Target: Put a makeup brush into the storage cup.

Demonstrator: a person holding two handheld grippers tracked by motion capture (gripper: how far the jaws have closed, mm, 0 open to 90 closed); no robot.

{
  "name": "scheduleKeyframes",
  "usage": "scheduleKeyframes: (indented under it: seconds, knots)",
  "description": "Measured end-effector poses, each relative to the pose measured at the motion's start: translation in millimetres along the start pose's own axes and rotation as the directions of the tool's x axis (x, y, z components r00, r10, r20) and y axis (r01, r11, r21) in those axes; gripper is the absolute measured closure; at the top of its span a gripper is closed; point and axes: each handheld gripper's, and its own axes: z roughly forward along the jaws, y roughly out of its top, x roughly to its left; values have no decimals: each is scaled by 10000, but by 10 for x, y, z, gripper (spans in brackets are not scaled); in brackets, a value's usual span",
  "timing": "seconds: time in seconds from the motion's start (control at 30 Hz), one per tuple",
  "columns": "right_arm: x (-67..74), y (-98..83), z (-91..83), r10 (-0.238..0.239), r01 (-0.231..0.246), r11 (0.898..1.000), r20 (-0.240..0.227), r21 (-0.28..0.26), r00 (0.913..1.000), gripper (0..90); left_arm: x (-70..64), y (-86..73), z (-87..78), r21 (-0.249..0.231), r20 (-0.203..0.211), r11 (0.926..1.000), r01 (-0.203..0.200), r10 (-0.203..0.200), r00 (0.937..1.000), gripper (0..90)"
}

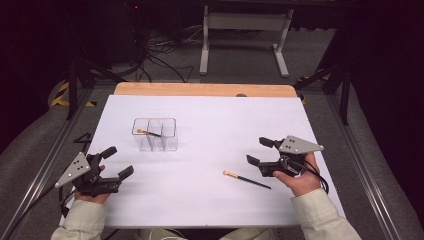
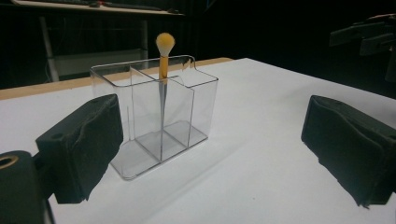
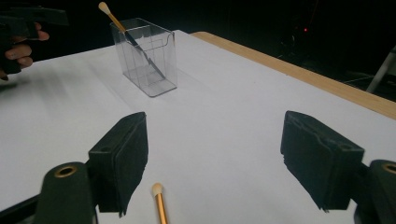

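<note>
The right gripper (image 1: 261, 151) hovers released, jaws spread and empty, just beside the loose brush (image 1: 246, 179) lying flat on the white surface (image 1: 210, 200); the left gripper (image 1: 114, 161) rests released near the clear organizer (image 1: 155, 134), where a second brush (image 1: 148, 133) already leans. A thin, low handle invites a missed or skewed pinch. Tilted carrying risks knocking the light organizer over.
</note>
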Motion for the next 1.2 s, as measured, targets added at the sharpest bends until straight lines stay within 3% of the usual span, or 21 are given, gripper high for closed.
scheduleKeyframes:
  seconds: [0.3, 0.4, 0.5, 0.6, 0.73, 0.77, 0.8, 1.0, 1.03, 1.1, 1.13, 1.17, 1.2]
  knots:
    - [-15, 174, 104, -284, 330, 9945, -475, 998, 9985, 273, -1, 0, -1, -34, -12, 10000, -1, 1, 10000, 62]
    - [-14, 216, 146, -395, 480, 9891, -629, 1394, 9972, 276, -3, 0, -1, -23, -15, 10000, -4, 4, 10000, 62]
    - [-18, 255, 204, -556, 702, 9767, -770, 2026, 9955, 282, -3, -1, -1, -8, -22, 10000, -9, 9, 10000, 62]
    - [-15, 276, 230, -631, 813, 9703, -862, 2280, 9943, 285, -2, -2, 0, 27, -18, 10000, -6, 6, 10000, 62]
    - [-14, 315, 278, -720, 990, 9545, -1046, 2812, 9919, 298, 0, -3, 6, 20, -25, 10000, 5, -5, 10000, 62]
    - [-22, 326, 304, -769, 1083, 9451, -1121, 3084, 9907, 303, 1, -2, 5, 32, -25, 10000, 11, -11, 10000, 61]
    - [-22, 326, 304, -769, 1083, 9451, -1121, 3084, 9907, 303, 1, -3, 8, 13, -30, 10000, 21, -21, 10000, 61]
    - [-20, 375, 372, -968, 1430, 9063, -1342, 3977, 9862, 317, 4, -5, 11, 68, -39, 10000, 29, -29, 10000, 61]
    - [-20, 375, 372, -968, 1430, 9063, -1342, 3977, 9862, 317, 4, -5, 11, 68, -39, 10000, 29, -29, 10000, 61]
    - [-13, 389, 393, -1008, 1533, 8934, -1441, 4224, 9844, 319, 2, -5, 10, 73, -46, 10000, 28, -28, 10000, 61]
    - [-8, 396, 417, -1057, 1647, 8784, -1536, 4486, 9825, 322, 2, -4, 9, 78, -45, 10000, 24, -23, 10000, 61]
    - [-8, 396, 417, -1057, 1647, 8784, -1536, 4486, 9825, 322, 1, -4, 9, 76, -51, 10000, 23, -22, 10000, 61]
    - [-7, 398, 428, -1107, 1727, 8695, -1583, 4628, 9812, 324, 0, -4, 8, 85, -57, 10000, 16, -15, 10000, 61]
